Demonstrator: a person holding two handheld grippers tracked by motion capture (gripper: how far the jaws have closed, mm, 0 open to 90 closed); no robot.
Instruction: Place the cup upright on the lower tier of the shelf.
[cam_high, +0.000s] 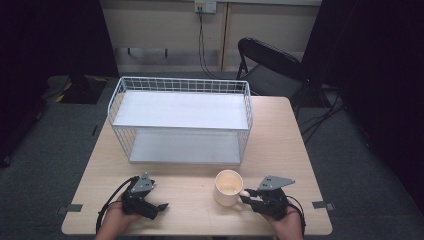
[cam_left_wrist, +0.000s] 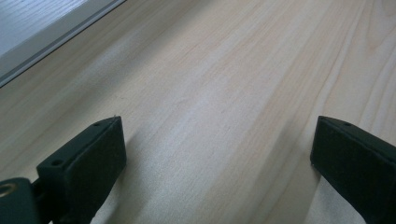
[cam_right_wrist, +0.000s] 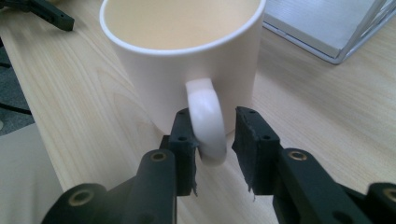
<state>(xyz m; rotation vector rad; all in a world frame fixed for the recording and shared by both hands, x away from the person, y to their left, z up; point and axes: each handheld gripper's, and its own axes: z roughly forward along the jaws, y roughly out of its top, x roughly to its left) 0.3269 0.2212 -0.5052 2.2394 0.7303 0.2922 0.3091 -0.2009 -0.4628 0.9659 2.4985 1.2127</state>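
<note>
The right gripper (cam_right_wrist: 212, 135) has its jaws set either side of the handle (cam_right_wrist: 206, 119) of the cream mug (cam_right_wrist: 182, 60); one pad touches the handle, the other stands just clear, so the grasp is not clenched. The mug stands upright on the tabletop (cam_high: 280, 145), just in front of the white wire rack (cam_high: 182, 120). The left gripper (cam_left_wrist: 217, 154) rests low over bare wood, jaws released wide and holding nothing.
</note>
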